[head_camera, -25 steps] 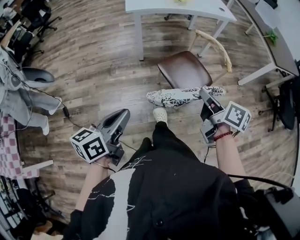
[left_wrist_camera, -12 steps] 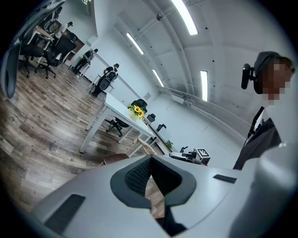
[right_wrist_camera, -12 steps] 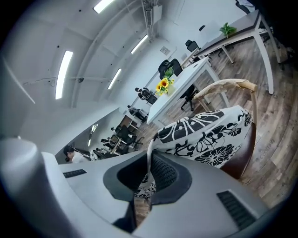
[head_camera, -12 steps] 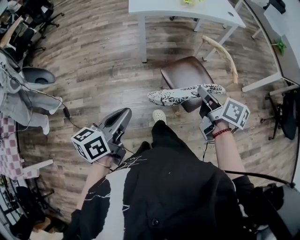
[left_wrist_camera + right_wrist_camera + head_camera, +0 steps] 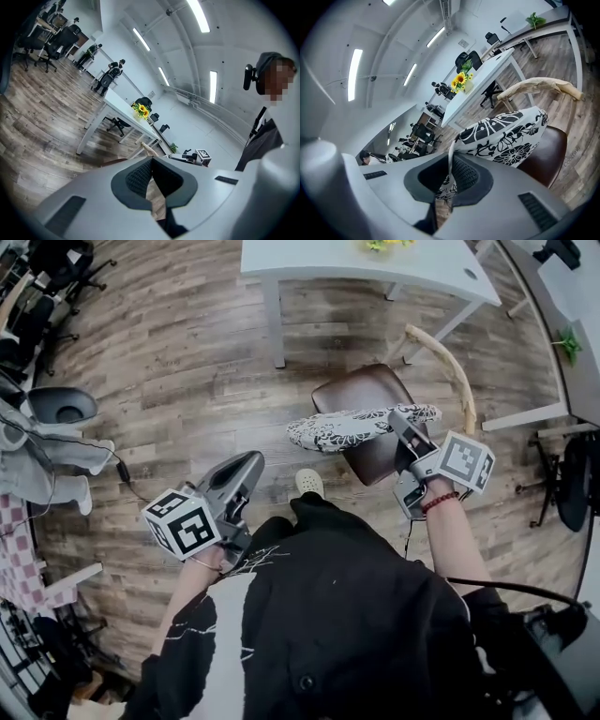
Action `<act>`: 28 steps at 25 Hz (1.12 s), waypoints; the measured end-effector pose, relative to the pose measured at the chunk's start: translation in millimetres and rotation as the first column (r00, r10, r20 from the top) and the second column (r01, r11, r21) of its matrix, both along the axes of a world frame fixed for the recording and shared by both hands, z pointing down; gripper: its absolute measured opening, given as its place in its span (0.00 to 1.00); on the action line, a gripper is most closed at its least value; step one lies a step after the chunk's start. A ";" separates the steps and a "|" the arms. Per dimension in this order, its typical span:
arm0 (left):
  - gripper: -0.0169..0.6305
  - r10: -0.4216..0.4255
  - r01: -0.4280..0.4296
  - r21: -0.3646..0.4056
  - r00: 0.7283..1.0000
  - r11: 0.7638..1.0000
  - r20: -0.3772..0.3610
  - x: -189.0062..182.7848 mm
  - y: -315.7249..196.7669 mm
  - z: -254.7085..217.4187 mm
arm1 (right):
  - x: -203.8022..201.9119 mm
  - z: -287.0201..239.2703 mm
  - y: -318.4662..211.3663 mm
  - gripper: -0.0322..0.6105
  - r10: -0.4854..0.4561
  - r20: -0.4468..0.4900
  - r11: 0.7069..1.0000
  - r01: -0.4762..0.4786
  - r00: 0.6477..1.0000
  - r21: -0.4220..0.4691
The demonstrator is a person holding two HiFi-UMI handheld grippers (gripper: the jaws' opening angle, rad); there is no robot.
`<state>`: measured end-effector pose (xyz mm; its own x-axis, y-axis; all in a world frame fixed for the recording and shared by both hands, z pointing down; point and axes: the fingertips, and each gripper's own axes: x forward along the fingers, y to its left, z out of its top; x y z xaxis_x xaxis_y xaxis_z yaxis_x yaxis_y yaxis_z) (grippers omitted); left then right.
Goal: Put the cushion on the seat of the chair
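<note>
Cushion: the flat black-and-white flower-patterned cushion [image 5: 356, 426] hangs in the air over the front part of the seat, gripped at one end. I judge that it is not yet laid down.
Long axis: it runs left to right across the head view, outward from the right gripper. The free left end juts past the seat's left edge, over the wooden plank floor [image 5: 187, 352].
Seat: the brown padded seat [image 5: 367, 390] of the chair lies just beneath and beyond the cushion. Its curved pale wooden backrest [image 5: 452, 362] is on the far right side.
Right gripper: the right gripper [image 5: 401, 420] is pinched narrow on the cushion's right end, with fabric between its pads [image 5: 461, 171].
Left gripper: the left gripper [image 5: 246, 468] has its jaws together with nothing between them. It is low at the left, well apart from the cushion.
Nearer hand: the right.
Coming move: probably lowering the cushion and shifting it toward the backrest, so that the overhanging end comes onto the seat.
</note>
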<state>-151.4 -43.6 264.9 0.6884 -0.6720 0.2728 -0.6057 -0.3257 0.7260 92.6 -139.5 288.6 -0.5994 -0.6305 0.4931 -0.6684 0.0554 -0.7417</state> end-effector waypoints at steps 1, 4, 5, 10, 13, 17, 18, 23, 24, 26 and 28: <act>0.04 -0.001 0.001 -0.007 1.000 1.000 0.002 2.0 -11.9 2.6 | 0.3 3.3 -13.1 0.10 -0.007 0.000 1.000 0.007 1.000 -0.004; 0.04 -0.009 0.009 -0.022 1.000 1.000 0.003 3.9 -29.2 6.9 | -3.1 7.5 -34.6 0.10 -0.025 0.015 1.000 0.025 1.000 -0.004; 0.04 -0.011 0.012 -0.026 1.000 1.000 0.003 3.7 -29.3 7.3 | -4.7 7.5 -36.7 0.10 -0.030 0.022 1.000 0.030 0.999 0.000; 0.04 -0.036 0.037 -0.049 0.999 0.998 0.006 1.6 -42.5 7.9 | -4.8 15.8 -59.9 0.10 -0.046 0.036 0.999 0.047 0.998 -0.010; 0.04 -0.070 0.071 -0.054 0.997 0.996 0.018 1.4 -79.8 10.6 | 0.7 29.1 -104.0 0.10 -0.062 0.015 0.998 0.062 0.998 -0.030; 0.04 -0.099 0.101 -0.066 0.995 0.993 0.034 -0.9 -96.7 13.6 | 0.3 38.3 -134.0 0.10 -0.076 0.014 0.997 0.076 0.997 -0.027; 0.04 -0.098 0.101 -0.073 0.994 0.992 0.040 -1.1 -97.2 15.2 | 0.2 40.0 -137.4 0.10 -0.077 0.011 0.997 0.077 0.997 -0.027; 0.04 -0.092 0.096 -0.106 0.995 0.990 0.050 2.9 -99.6 21.1 | 5.8 60.3 -139.0 0.10 -0.066 0.023 0.996 0.067 0.998 -0.061; 0.04 -0.083 0.089 -0.112 0.995 0.990 0.055 4.9 -100.2 21.4 | 6.7 66.0 -137.2 0.10 -0.060 0.041 0.995 0.063 0.997 -0.074; 0.04 -0.064 0.072 -0.119 0.995 0.990 0.071 8.7 -102.1 21.2 | 9.6 78.2 -131.6 0.10 -0.052 0.068 0.992 0.059 0.996 -0.107; 0.04 -0.053 0.063 -0.121 0.995 0.991 0.079 11.5 -105.3 19.7 | 15.8 87.7 -125.1 0.10 -0.050 0.062 0.989 0.058 0.997 -0.137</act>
